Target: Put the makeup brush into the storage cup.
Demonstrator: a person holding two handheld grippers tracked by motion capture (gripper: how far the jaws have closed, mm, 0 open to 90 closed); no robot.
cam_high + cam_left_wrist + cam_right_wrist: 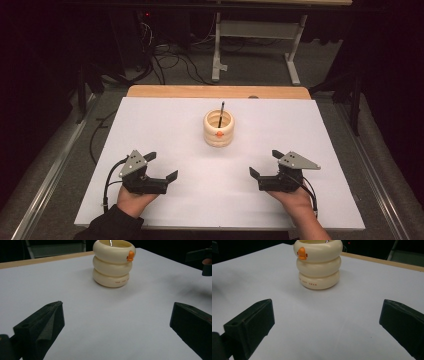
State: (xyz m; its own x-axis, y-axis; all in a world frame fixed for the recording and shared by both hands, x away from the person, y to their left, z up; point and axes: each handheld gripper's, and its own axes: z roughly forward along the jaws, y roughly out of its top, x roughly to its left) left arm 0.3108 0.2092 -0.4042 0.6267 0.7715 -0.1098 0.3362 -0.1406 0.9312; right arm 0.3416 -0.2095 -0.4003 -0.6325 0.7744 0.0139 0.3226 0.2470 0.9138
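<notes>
A cream three-ringed holder [218, 128] with an orange beak stands upright on the white board [150, 125], a dark pen [220, 113] sticking out of it. My left gripper [161, 166] rests at the near left, open and empty, well short of the holder [113, 262]. My right gripper [265, 162] rests at the near right, also open and empty, facing the holder [318, 263]. Both views show the jaws spread wide over bare board, and the pen's tip [110, 242] peeks above the rim.
The white board lies on a wooden table whose far edge [220, 91] shows behind it. Beyond stand a white desk frame [257, 40] and cables [170, 62] on the grey floor. A metal rail [50, 170] runs along the left.
</notes>
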